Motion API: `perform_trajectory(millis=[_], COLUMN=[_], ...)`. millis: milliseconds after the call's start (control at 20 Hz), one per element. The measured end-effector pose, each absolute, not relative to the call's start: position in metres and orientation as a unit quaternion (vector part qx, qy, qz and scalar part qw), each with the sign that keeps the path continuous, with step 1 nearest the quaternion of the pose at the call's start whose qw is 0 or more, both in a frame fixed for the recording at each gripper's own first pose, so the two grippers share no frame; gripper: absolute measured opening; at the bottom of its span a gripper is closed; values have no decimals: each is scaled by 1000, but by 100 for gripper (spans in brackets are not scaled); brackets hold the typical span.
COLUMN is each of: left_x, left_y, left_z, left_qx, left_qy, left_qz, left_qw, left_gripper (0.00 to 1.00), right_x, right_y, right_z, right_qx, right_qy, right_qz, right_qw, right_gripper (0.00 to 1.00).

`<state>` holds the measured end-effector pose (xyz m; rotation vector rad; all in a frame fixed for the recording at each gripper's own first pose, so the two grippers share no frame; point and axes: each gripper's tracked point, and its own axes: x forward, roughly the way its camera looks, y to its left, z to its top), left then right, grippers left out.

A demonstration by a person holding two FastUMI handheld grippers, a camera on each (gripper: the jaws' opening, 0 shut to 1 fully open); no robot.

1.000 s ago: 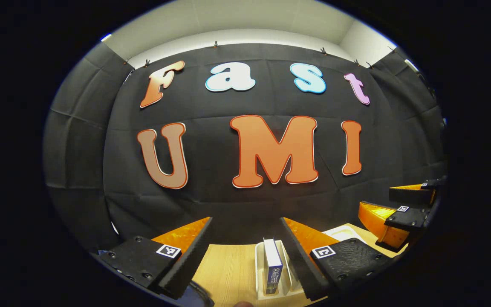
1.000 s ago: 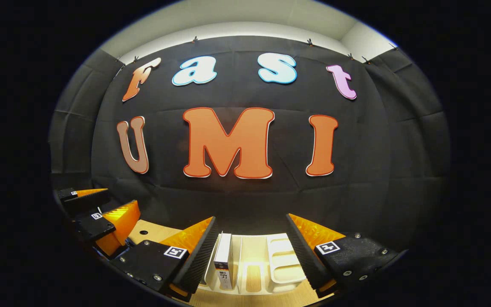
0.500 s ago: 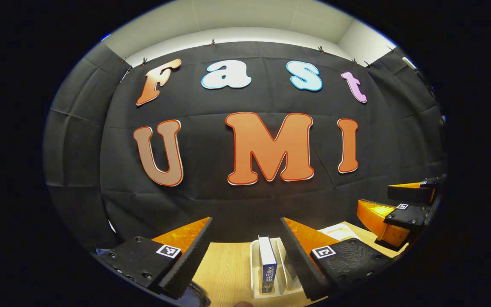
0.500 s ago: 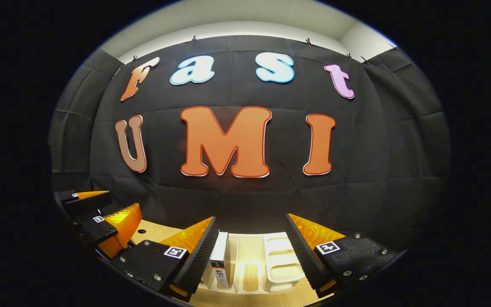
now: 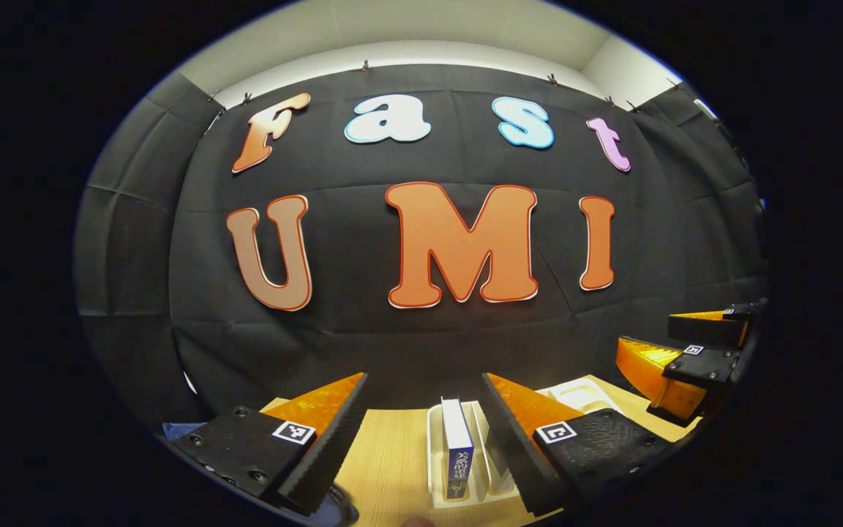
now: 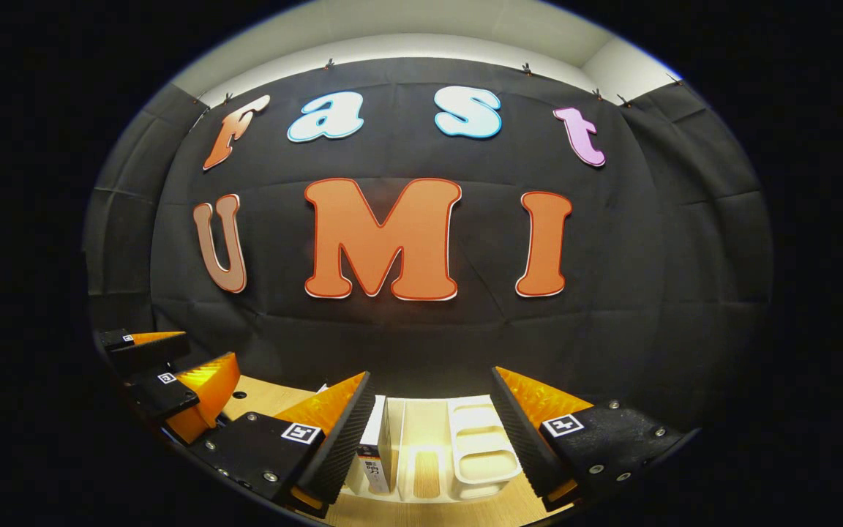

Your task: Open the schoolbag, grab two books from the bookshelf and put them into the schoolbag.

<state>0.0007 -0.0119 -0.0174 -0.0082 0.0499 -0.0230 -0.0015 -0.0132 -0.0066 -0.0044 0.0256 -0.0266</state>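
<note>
A white bookshelf rack (image 5: 432, 468) stands on the wooden table. A blue-spined book (image 5: 456, 448) is upright in it, between and beyond the fingers of my open left gripper (image 5: 424, 380), nearer its right finger. In the right gripper view the same rack (image 6: 469, 457) lies ahead with a white-covered book (image 6: 377, 454) upright at its left end, partly behind the left finger of my open right gripper (image 6: 431, 373). Neither gripper touches a book. Each gripper also shows in the other's view: the right gripper (image 5: 645, 333) and the left gripper (image 6: 209, 345), both with their fingers apart.
The light wooden table (image 5: 392, 461) runs back to the booth's black cloth wall just behind the rack. A bit of blue fabric (image 5: 176, 428) peeks out by the left finger. A small hole (image 6: 240, 395) marks the tabletop.
Both views have dipped slightly and crept toward the rack, so more of it shows. In the right gripper view the white book has slid partly behind the left finger.
</note>
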Motion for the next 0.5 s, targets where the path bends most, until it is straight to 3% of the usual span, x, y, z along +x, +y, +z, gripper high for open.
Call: perform_trajectory(millis=[300, 350, 500], left_x=[2, 2, 2], left_y=[-8, -8, -11], left_z=[-14, -15, -18], left_qx=[-4, -4, -8], left_qy=[17, 17, 23], left_qz=[-10, -10, -13], left_qw=[1000, 1000, 1000], left_gripper=[94, 98, 94], right_x=[-1, -1, 0], right_y=[-11, -11, -9], right_z=[-7, -7, -8], right_qx=[-5, -7, -9], right_qy=[13, 13, 14], right_qz=[-14, -13, -11], right_qw=[1000, 1000, 1000], right_gripper=[94, 94, 94])
